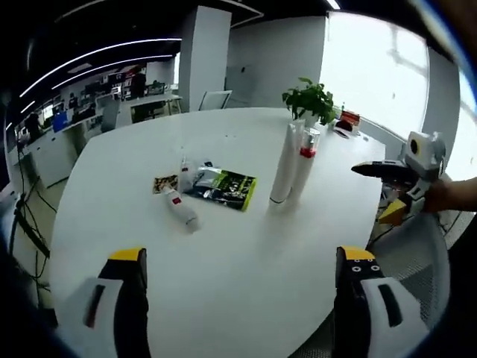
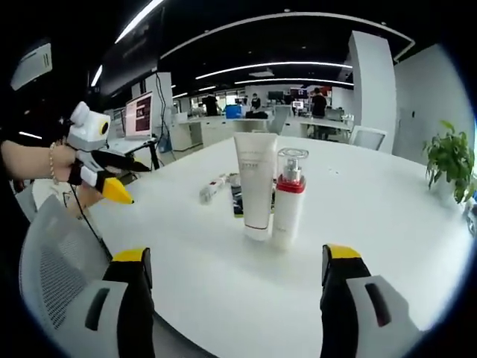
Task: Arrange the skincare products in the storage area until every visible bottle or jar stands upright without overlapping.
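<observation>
A: Both of your tools are empty with the jaws standing apart. Your left tool [image 1: 238, 276] hangs over the near edge of the white counter [image 1: 246, 246], and your right tool [image 2: 238, 276] sits low over the counter's edge on its own side, facing the upright pair.

B: Where are the products?

A: The white tube [image 2: 255, 183] and the red-collared pump bottle [image 2: 288, 195] stand upright, just beside each other, perhaps touching. A small white bottle with a red band [image 1: 181, 209] lies on its side near the middle of the counter. Just beyond it another small bottle [image 1: 185, 175] stands among a dark green packet [image 1: 225, 188] and a small card [image 1: 165, 183]; I cannot tell whether it rests on the packet.

B: What could go wrong for you?

A: The lying bottle is round, so a pinch off its middle will likely roll it away or spin it in the jaws. If you stand it too close to the packet, it could tip or overlap. A careless sweep of your right tool past the tall pair could topple both, since the tube stands on a narrow cap.
</observation>
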